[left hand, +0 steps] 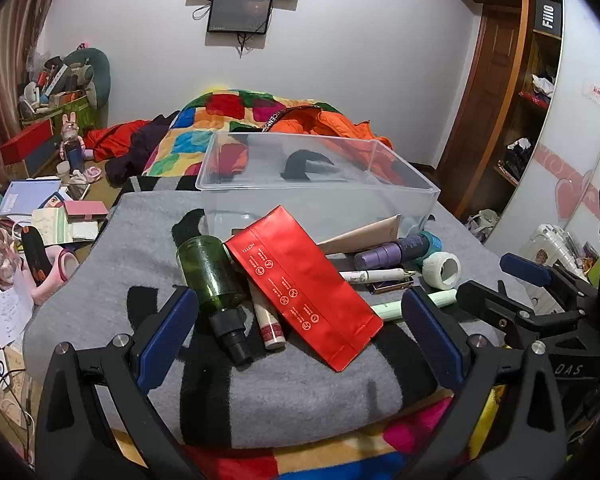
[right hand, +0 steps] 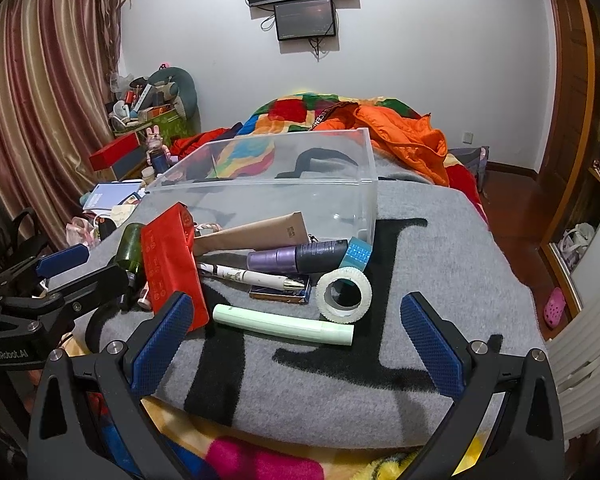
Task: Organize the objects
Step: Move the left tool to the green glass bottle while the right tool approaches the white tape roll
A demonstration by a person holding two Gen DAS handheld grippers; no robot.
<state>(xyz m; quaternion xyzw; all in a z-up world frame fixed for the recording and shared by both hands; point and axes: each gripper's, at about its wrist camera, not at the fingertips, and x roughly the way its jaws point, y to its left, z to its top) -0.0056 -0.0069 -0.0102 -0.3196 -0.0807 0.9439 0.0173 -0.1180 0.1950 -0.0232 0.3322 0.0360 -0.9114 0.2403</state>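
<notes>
Both grippers hang over a bed covered by a fuzzy grey blanket (right hand: 440, 248) with black letter shapes. The left gripper (left hand: 300, 320) has its blue ribbed fingers (left hand: 166, 332) spread wide, empty; between them lie a glossy green bottle (left hand: 212, 268) with a black pump, a flat red foil pouch (left hand: 300, 280) and a slim pink-capped tube (left hand: 270, 320), all touching. The right gripper (right hand: 296, 336) is likewise spread and empty; a pale green cylinder (right hand: 280, 322) lies just ahead of its fingers (right hand: 430, 344), with a ring of white tape (right hand: 344, 292) beyond. Farther ahead: a white pen (right hand: 252, 276), a purple bottle (right hand: 296, 260), a tan tube (right hand: 256, 232). Behind the pile stands a clear, rectangular plastic bin (right hand: 364, 184), open-topped. Bare blanket lies right of the right fingers.
</notes>
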